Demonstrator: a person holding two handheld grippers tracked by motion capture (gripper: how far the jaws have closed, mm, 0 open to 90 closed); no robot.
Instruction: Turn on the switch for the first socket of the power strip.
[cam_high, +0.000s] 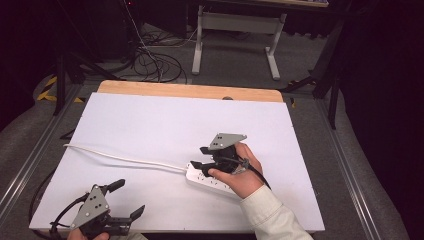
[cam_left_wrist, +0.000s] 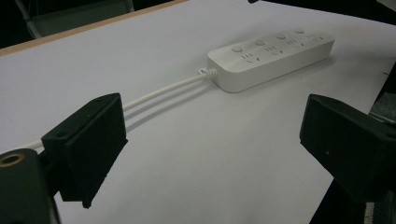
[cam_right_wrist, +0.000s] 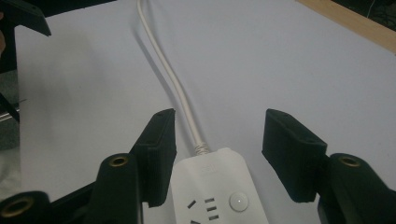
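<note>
A white power strip (cam_high: 210, 179) lies on the white table top, right of centre, its white cord (cam_high: 120, 158) running off to the left edge. My right gripper (cam_high: 200, 157) hovers over the strip's cord end, open, its jaws on either side of the strip (cam_right_wrist: 217, 191) without touching it. The cord (cam_right_wrist: 173, 79) leads away between those jaws. My left gripper (cam_high: 129, 199) rests near the front left corner, open and holding nothing. In the left gripper view the strip (cam_left_wrist: 271, 56) lies ahead, buttons up, with its cord (cam_left_wrist: 159, 93) trailing left.
The white sheet (cam_high: 150, 125) covers a wooden table whose bare edge (cam_high: 190, 91) shows at the back. Beyond it stand a white desk frame (cam_high: 235, 30) and loose cables (cam_high: 155, 60) on the floor. Metal rails (cam_high: 30, 160) flank the table.
</note>
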